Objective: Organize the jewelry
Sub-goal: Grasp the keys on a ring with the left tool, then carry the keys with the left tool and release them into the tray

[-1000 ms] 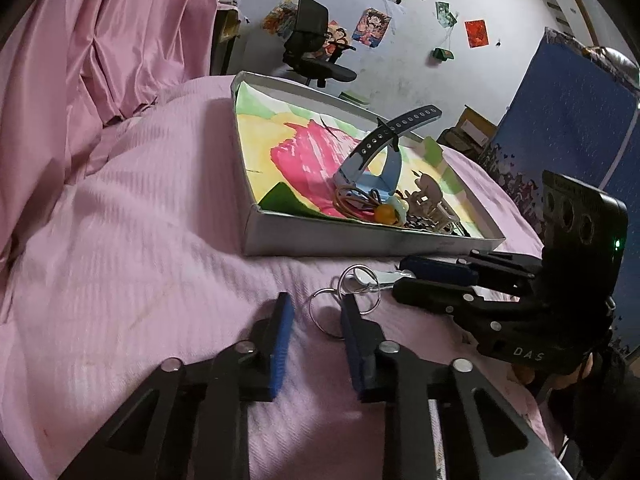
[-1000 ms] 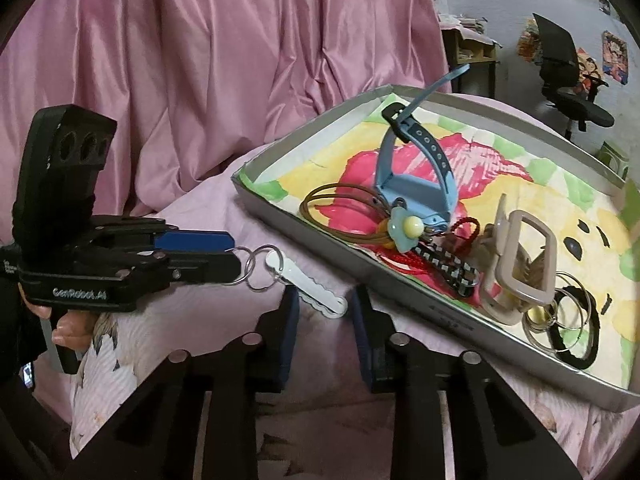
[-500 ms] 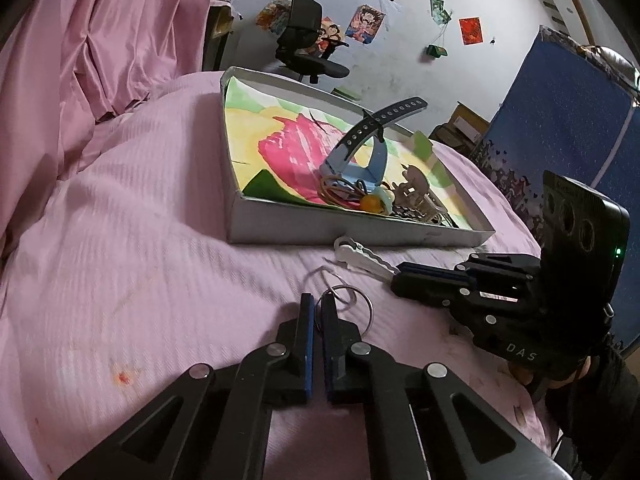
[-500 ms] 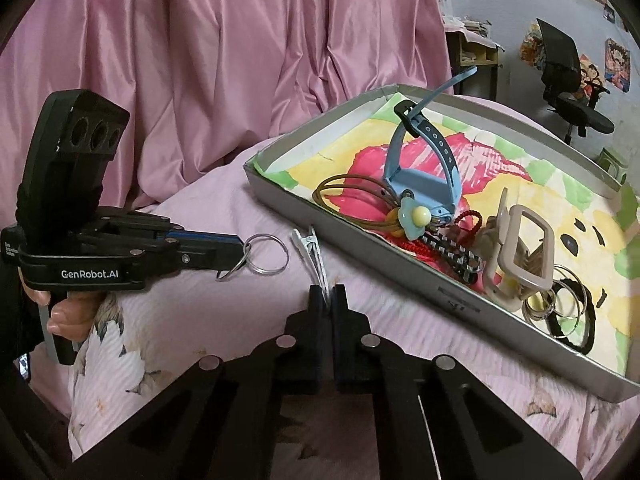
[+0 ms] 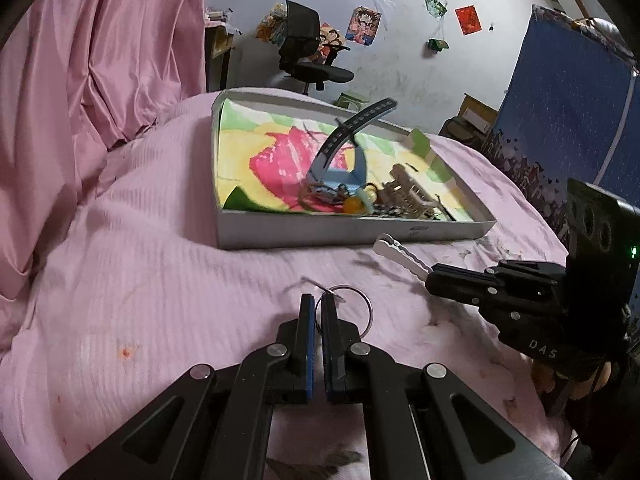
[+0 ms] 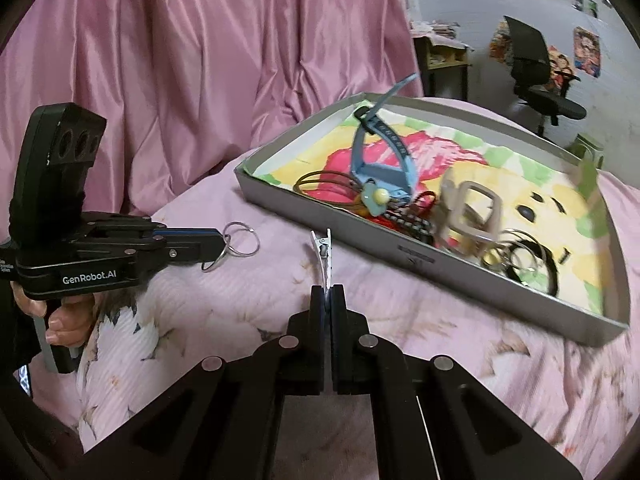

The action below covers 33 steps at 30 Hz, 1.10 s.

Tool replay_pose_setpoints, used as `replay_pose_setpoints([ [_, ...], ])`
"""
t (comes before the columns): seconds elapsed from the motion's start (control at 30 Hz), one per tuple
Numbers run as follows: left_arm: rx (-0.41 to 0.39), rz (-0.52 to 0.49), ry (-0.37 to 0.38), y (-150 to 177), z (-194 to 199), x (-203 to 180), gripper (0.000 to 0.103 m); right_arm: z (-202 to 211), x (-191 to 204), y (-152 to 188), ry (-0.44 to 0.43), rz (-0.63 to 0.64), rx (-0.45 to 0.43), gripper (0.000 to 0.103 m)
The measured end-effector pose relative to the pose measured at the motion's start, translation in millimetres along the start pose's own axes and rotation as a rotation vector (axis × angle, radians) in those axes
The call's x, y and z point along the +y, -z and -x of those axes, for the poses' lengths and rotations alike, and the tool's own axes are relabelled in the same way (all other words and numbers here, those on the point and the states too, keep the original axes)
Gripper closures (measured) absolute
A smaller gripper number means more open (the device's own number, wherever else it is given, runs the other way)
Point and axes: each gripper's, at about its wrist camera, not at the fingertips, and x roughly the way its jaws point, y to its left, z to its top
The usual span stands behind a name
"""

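- Hair clip (image 6: pixel 322 258): thin, stiff, light metal; right gripper (image 6: pixel 328 292) clamps its rear end, near the tray's (image 6: pixel 360 236) front edge
- Key rings (image 5: pixel 347 312): slippery; left gripper (image 5: pixel 316 300) pinches their rim above the bedspread (image 5: pixel 140 280)

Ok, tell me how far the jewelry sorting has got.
Done: the blue watch, hair ties and beige claw clip already lie in the tray.
In hand: the left gripper pinches the metal rings; the right gripper pinches the white hair clip.
Left: both pieces are still outside the tray.
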Motion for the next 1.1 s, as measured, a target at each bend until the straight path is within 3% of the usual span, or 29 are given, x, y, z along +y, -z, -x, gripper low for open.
replay_pose_setpoints([
  [0.6, -0.08, -0.053, -0.063, -38.5, 18.2, -48.4, 0.099, 62.7, -32.2, 16.9, 0.071, -0.163, -0.267, 0.1],
  [0.87, -0.151, -0.01, -0.062, -59.8, 8.0, -63.3, 0.099, 68.6, -56.1, 13.3, 0.126, -0.227, -0.319, 0.1],
  [1.1, -0.145, 0.016, -0.067, -78.3, -18.5, -72.2, 0.099, 63.9, -78.8, 5.1, 0.168, -0.268, -0.338, 0.1],
])
